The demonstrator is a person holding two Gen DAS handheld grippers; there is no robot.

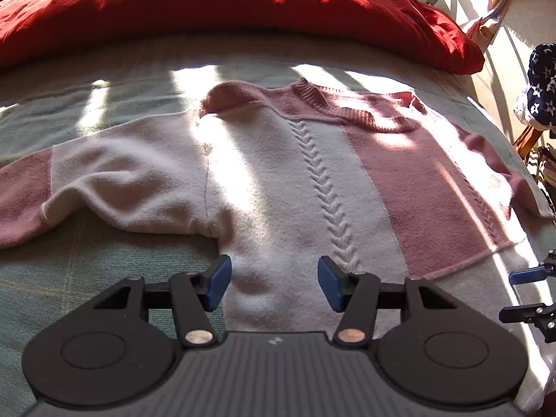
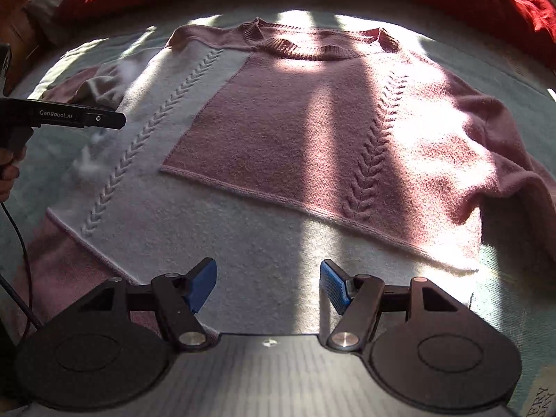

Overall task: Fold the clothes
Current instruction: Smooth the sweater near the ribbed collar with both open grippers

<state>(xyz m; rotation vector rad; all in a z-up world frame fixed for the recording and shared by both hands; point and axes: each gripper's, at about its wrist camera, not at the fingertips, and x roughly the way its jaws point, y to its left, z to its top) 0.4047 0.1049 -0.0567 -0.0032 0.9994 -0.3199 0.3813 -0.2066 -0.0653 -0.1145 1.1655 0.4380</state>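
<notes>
A pink and white knitted sweater (image 1: 295,180) lies spread flat, front up, on a pale green bed cover, collar toward the far side. Its left sleeve (image 1: 69,187) stretches out to the left. My left gripper (image 1: 274,283) is open just above the white lower hem, nothing between its blue pads. In the right wrist view the same sweater (image 2: 295,132) fills the middle, its right sleeve (image 2: 504,160) bunched at the right. My right gripper (image 2: 267,286) is open over the white bottom band, holding nothing. The right gripper's fingers (image 1: 528,274) show at the left view's right edge.
A red duvet (image 1: 226,10) lies heaped along the far side of the bed. The pale green cover (image 1: 87,271) surrounds the sweater. A star-patterned dark cloth (image 1: 542,83) hangs at the right beyond the bed edge. The left gripper's body (image 2: 62,118) and a hand are at the right view's left edge.
</notes>
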